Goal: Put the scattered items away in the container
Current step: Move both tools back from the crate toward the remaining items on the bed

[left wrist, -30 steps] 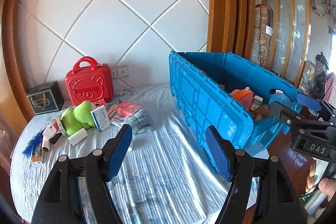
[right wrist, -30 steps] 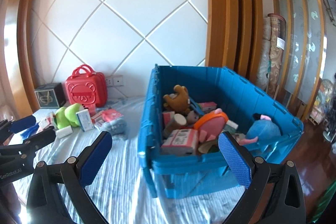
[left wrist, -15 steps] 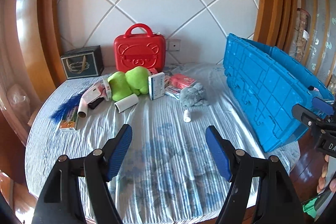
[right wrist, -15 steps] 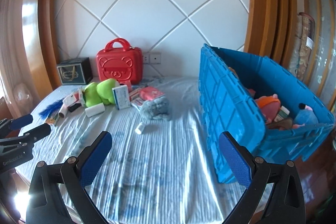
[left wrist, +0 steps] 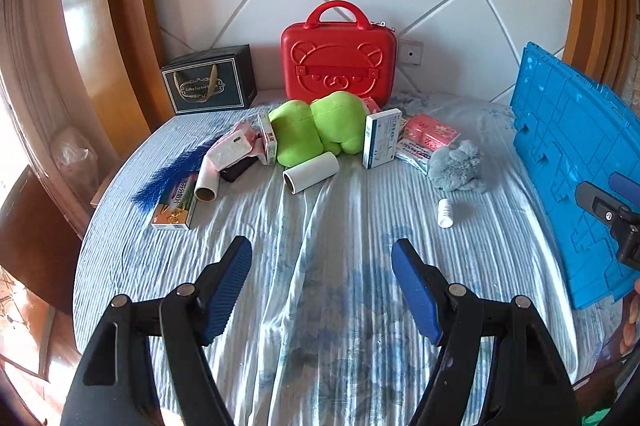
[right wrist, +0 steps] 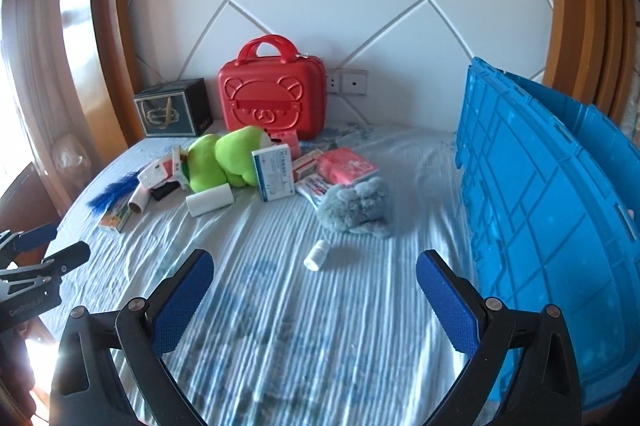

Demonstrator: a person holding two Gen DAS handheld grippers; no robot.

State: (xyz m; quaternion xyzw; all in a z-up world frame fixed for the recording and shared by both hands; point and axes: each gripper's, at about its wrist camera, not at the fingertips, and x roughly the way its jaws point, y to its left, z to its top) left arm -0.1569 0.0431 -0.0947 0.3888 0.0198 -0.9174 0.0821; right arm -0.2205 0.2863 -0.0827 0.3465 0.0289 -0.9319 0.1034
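Swinging views: both cameras had turned from the blue container [right wrist: 540, 218] toward the scattered items on the bed [left wrist: 320, 266].
Meaning: a fresh pick probably came next; small white bottle [right wrist: 317, 254] lay nearest.
Left hand-held gripper [left wrist: 322, 288]: wide, empty.
Right hand-held gripper [right wrist: 316, 300]: wide, empty.
Writing: box labels too small to read.

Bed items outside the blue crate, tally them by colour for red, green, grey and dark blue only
Red: 1, the bear-face case
Green: 1, the plush toy
Grey: 1, the fluffy toy
Dark blue: 1, the feather
Total: 4
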